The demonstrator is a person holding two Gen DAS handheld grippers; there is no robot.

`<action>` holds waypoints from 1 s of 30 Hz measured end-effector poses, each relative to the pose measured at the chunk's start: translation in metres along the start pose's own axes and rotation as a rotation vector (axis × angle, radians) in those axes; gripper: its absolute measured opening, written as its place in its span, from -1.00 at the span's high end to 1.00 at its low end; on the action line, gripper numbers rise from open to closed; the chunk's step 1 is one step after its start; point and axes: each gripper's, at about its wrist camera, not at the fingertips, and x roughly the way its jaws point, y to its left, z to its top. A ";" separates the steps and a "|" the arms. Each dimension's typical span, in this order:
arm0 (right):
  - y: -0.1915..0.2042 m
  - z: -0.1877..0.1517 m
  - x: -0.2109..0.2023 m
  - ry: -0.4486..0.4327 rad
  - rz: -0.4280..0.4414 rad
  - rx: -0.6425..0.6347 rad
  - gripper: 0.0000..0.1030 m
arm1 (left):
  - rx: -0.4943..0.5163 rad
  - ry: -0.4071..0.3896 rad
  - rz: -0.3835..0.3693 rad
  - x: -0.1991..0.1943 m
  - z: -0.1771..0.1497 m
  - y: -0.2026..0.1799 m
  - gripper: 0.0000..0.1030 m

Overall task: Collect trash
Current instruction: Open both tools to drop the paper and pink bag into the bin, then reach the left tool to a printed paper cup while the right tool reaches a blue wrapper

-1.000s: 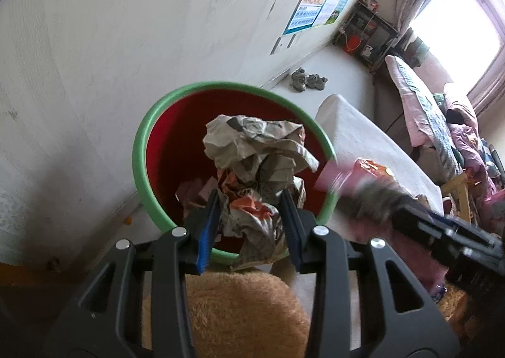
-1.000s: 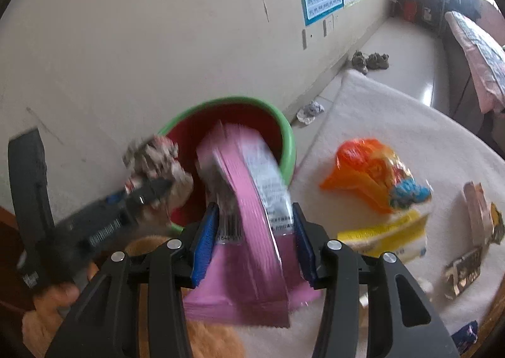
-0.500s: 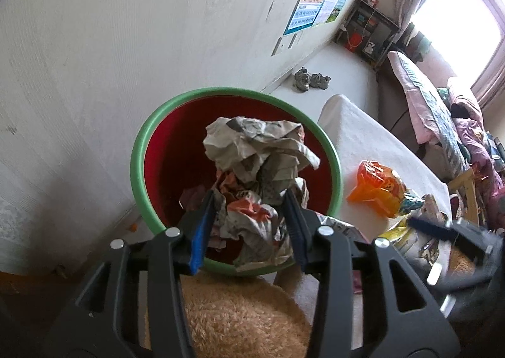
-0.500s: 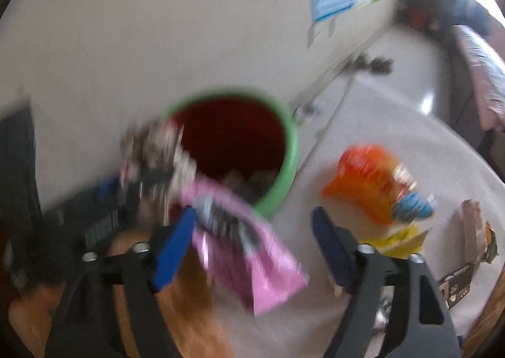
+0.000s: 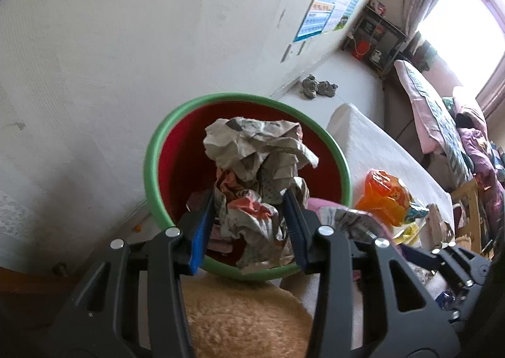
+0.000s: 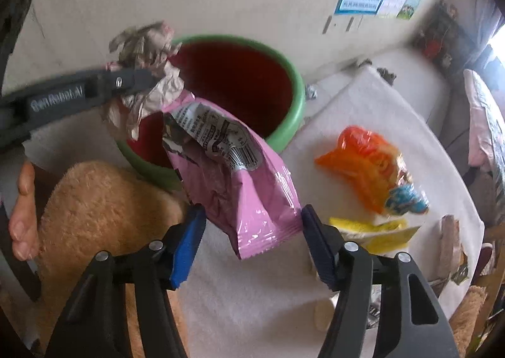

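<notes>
A red bin with a green rim (image 5: 151, 149) (image 6: 296, 111) stands by the wall. My left gripper (image 5: 247, 200) is shut on a wad of crumpled paper (image 5: 258, 149) (image 6: 145, 45), held over the bin's near edge; a little trash lies in the bottom. My right gripper (image 6: 252, 211) is closing around the lower end of a pink snack packet (image 6: 240, 187). The packet stands tilted between the blue pads with its top toward the bin, and the pads do not visibly press it.
An orange bag (image 6: 366, 162), a yellow wrapper (image 6: 378, 231) and a brown wrapper (image 6: 448, 241) lie on the white-covered table (image 6: 252, 295) to the right. A tan fuzzy cushion (image 6: 101, 200) sits in front of the bin. A person's hand (image 6: 22, 200) is at the left edge.
My right gripper let go of the pink packet, swung wide open, then narrowed around its lower end; the packet tipped toward the bin. The left gripper and its paper barely moved.
</notes>
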 end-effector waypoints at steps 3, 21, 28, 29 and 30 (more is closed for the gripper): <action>-0.004 0.012 -0.005 -0.029 -0.032 0.027 -0.19 | -0.016 0.009 0.024 0.003 0.003 0.007 -0.08; -0.074 -0.036 -0.079 -0.176 0.070 0.243 -0.52 | -0.028 0.020 -0.075 -0.009 -0.021 -0.007 -0.56; -0.155 -0.143 -0.096 -0.080 -0.086 0.429 -0.59 | 0.033 0.052 -0.160 -0.012 -0.045 -0.056 -0.56; -0.161 -0.154 -0.095 -0.059 -0.103 0.446 -0.59 | 0.048 0.057 -0.167 -0.012 -0.049 -0.064 -0.56; -0.170 -0.168 -0.092 -0.026 -0.126 0.472 -0.59 | 0.070 0.065 -0.176 -0.011 -0.054 -0.074 -0.56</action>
